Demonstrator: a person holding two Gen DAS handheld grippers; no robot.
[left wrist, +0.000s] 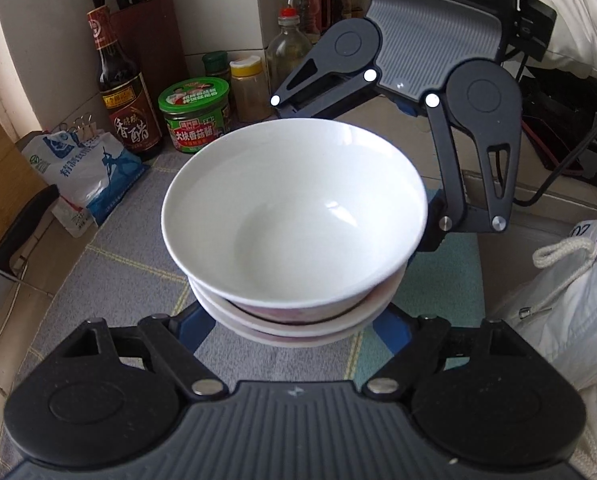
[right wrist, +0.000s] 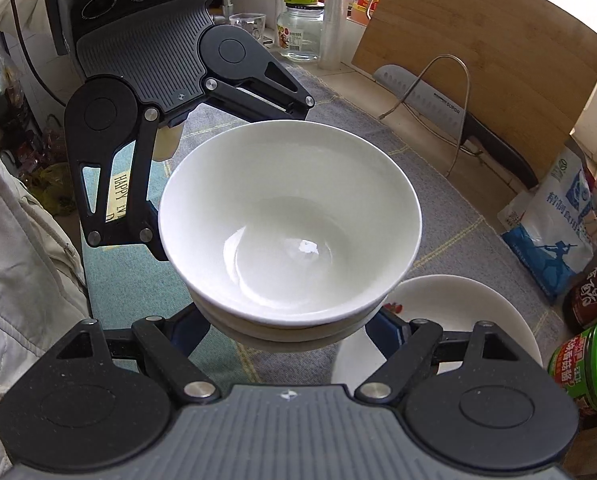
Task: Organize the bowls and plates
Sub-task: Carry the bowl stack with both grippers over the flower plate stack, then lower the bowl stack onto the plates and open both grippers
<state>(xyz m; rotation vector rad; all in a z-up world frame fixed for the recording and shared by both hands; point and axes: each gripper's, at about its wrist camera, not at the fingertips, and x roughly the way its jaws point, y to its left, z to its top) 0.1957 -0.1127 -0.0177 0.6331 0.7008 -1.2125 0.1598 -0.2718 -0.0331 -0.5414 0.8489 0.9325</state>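
Note:
A stack of white bowls (left wrist: 294,216) fills the middle of both views; the top bowl (right wrist: 290,220) is empty, and the one beneath shows a reddish pattern. My left gripper (left wrist: 294,324) reaches around the near side of the stack, its blue-padded fingers (left wrist: 194,328) spread wide on either side under the bowls. My right gripper (right wrist: 294,328) does the same from the opposite side, fingers (right wrist: 390,332) wide apart. Each gripper shows in the other's view. A white plate (right wrist: 458,304) lies on the mat beside the stack.
A checked grey-and-teal mat (left wrist: 110,264) covers the counter. Vinegar bottle (left wrist: 126,96), green-lidded jar (left wrist: 194,116), spice jars and oil bottles stand behind. A salt bag (left wrist: 86,168), a cleaver (right wrist: 450,108) on a wire rack and a cutting board (right wrist: 482,64) sit along the wall.

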